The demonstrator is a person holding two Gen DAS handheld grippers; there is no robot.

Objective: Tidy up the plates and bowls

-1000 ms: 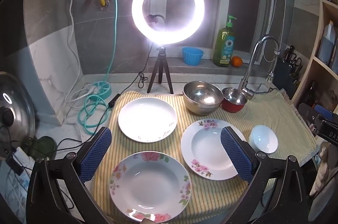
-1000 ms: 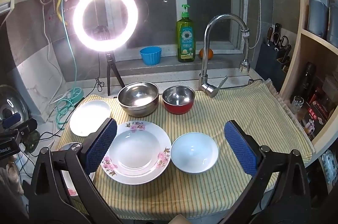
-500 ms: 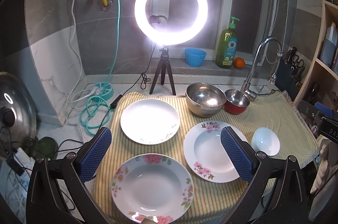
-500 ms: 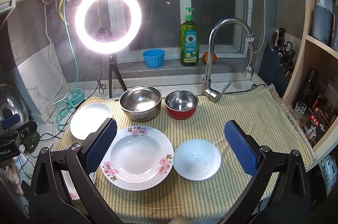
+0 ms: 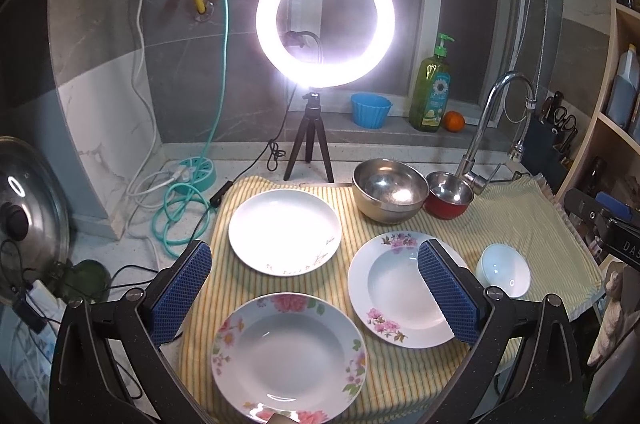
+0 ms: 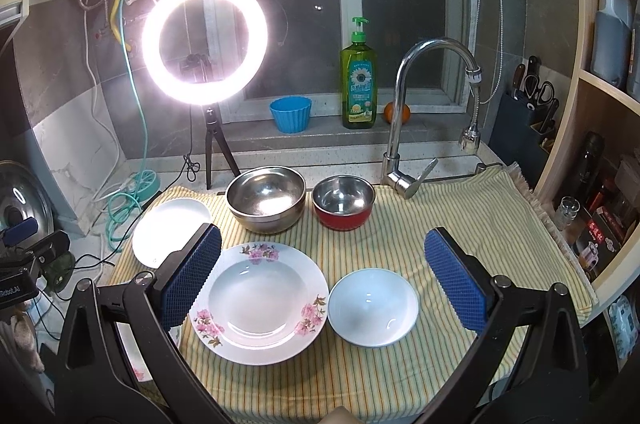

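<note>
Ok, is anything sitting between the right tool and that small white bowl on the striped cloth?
Nothing visible. The right tool is open and empty, and the small white bowl lies right ahead; the floral plate sits beside it, to its left.

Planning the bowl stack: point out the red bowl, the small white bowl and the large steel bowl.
red bowl (image 6: 343, 220), right wrist view, on its red outer wall.
small white bowl (image 6: 373, 306), right wrist view, inside bottom.
large steel bowl (image 6: 266, 197), right wrist view, inner surface.

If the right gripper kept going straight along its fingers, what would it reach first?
Probably the small white bowl, which lies between the open right gripper fingers beside the floral plate; depth is uncertain, and a flatter path would reach the red bowl.
</note>
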